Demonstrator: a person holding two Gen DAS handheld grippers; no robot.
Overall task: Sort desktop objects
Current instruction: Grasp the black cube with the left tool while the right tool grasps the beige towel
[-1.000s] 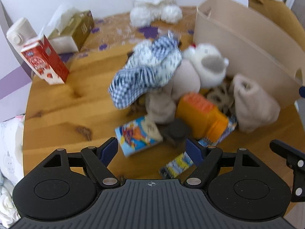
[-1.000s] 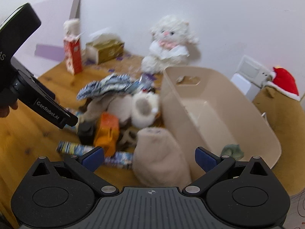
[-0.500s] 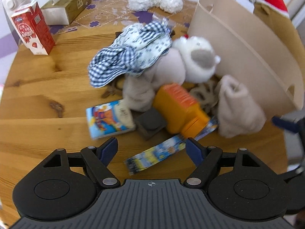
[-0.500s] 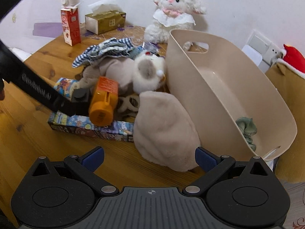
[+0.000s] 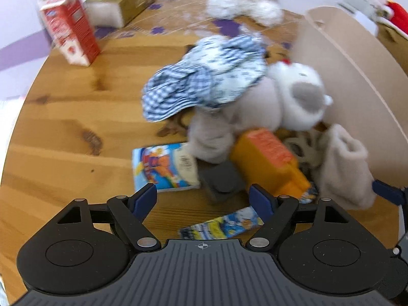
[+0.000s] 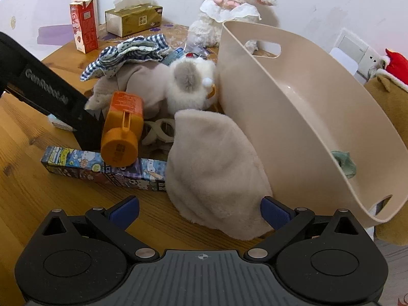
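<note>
Both claws, right claw (image 6: 200, 210) and left claw (image 5: 202, 197), are spread wide and empty. The fluffy beige cloth (image 6: 216, 170) lies at twelve o'clock, touching the beige plastic basket (image 6: 293, 107). If pinched shallowly (pile slippery), the orange plastic jar (image 6: 122, 130) leaning beside it may be dragged.

white lamb plush (image 6: 227, 7), wall socket (image 6: 357, 51), white wall (image 6: 318, 2)

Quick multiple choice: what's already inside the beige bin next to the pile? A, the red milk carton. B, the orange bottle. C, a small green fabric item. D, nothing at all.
C: the right wrist view shows a small green fabric item lying at the near end of the beige bin, while the orange bottle and red milk carton are out on the table.
</note>
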